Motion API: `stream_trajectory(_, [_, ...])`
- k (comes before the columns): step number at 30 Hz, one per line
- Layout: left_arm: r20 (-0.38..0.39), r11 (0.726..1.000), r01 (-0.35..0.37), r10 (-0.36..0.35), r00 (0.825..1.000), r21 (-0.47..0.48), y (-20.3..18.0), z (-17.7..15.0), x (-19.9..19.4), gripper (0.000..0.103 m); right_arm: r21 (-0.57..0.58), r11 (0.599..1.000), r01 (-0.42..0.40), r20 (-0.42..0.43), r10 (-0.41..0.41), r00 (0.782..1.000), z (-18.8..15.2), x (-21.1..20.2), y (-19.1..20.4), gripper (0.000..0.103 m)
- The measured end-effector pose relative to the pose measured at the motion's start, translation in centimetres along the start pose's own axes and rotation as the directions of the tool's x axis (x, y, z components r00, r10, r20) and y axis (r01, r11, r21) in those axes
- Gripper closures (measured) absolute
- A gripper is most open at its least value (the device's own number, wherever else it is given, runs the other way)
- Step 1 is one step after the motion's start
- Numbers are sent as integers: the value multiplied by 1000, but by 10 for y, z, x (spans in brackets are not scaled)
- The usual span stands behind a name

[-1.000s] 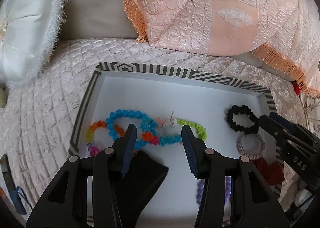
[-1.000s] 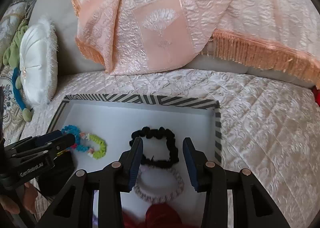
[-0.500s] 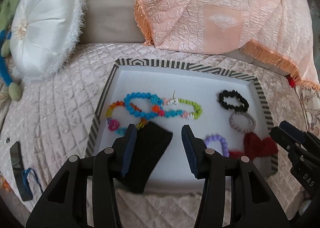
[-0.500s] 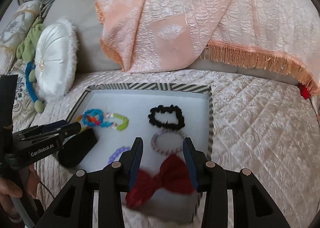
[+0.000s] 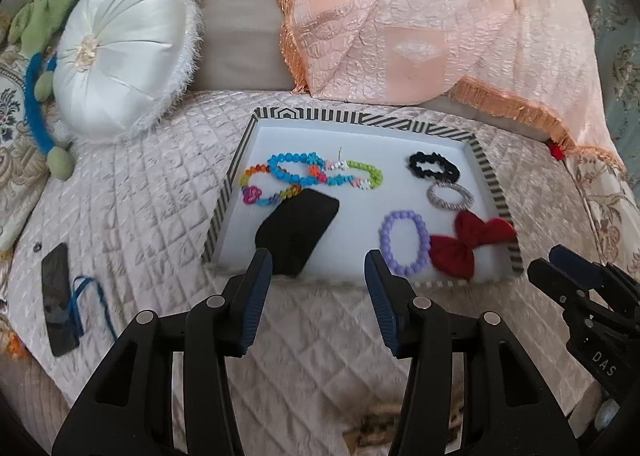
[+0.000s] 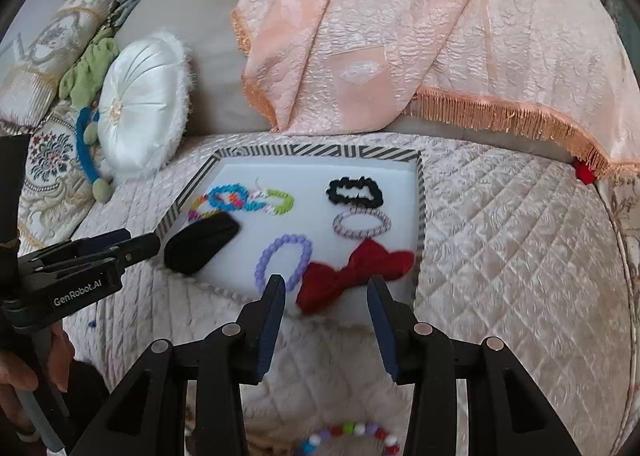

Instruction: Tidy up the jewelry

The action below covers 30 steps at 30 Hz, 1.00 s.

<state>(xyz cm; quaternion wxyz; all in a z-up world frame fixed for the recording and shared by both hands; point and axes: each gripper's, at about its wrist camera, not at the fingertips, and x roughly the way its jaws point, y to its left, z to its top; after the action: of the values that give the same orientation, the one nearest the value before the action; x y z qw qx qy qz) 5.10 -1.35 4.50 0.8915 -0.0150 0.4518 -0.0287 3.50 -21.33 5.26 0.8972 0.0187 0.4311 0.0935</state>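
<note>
I have the left gripper (image 5: 318,270) hovering over the quilted bed cover (image 5: 132,215) just short of the tray's near edge, its fingers spread wide with nothing between them. My right gripper (image 6: 326,296) sits the same way, wide apart and empty, in front of the near right corner of the striped-rim tray (image 6: 320,151).

Inside the tray, on the white floor, the jewelry lies in loose groups. At the far left a blue bead bracelet (image 5: 294,169), a rainbow bead bracelet (image 5: 260,187) and a lime-green bead bracelet (image 5: 366,175) overlap in a chain. A black pouch (image 5: 298,232) rests just nearer than them, its end at the tray's near edge. On the right side a black scrunchie (image 5: 432,167) lies farthest, a grey hair tie (image 5: 450,195) just nearer, then a red bow (image 5: 472,244) beside a purple bead bracelet (image 5: 404,242).

Outside the tray, a string of mixed coloured beads (image 6: 352,434) lies on the cover below my right gripper. A dark phone (image 5: 58,300) with a blue cord (image 5: 86,304) lies well left, and a round white cushion (image 5: 124,51) stands behind.
</note>
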Motion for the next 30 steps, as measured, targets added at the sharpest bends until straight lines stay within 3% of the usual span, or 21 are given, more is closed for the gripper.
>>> stream_trajectory(12, [22, 998, 43, -44, 999, 36, -10, -42, -44, 47, -1, 1000, 0, 15, 0, 1000, -34, -38, 5, 56])
stream_trajectory(30, [33, 997, 42, -44, 998, 65, -19, -76, -61, 45, -35, 999, -1, 19, 1, 1000, -58, -60, 19, 51])
